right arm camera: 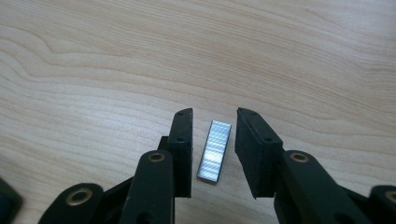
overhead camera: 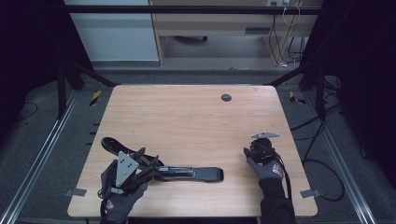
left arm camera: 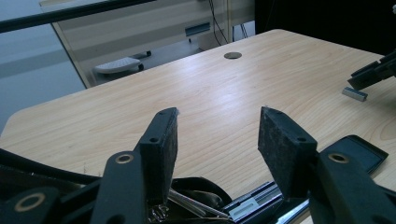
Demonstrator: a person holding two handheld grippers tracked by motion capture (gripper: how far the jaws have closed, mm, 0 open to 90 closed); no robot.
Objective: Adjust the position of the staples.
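A black stapler (overhead camera: 205, 173) lies swung open along the near left of the wooden table (overhead camera: 187, 116). My left gripper (overhead camera: 150, 161) hovers over its hinge, jaws apart. In the left gripper view the pads (left arm camera: 161, 140) stand wide, with the stapler's metal rail (left arm camera: 247, 205) and black end (left arm camera: 359, 149) below them. A short silver strip of staples (right arm camera: 214, 150) lies flat on the wood between the jaws of my right gripper (right arm camera: 215, 113), with a gap on each side. That right gripper (overhead camera: 252, 150) points down at the near right. The strip (left arm camera: 355, 93) also shows from the left gripper view.
A round cable hole (overhead camera: 226, 97) sits near the table's far edge. Beyond the table stands a light wooden desk (overhead camera: 215, 23). Cables (overhead camera: 317, 163) trail on the floor at the right. Metal rails run along both sides of the table.
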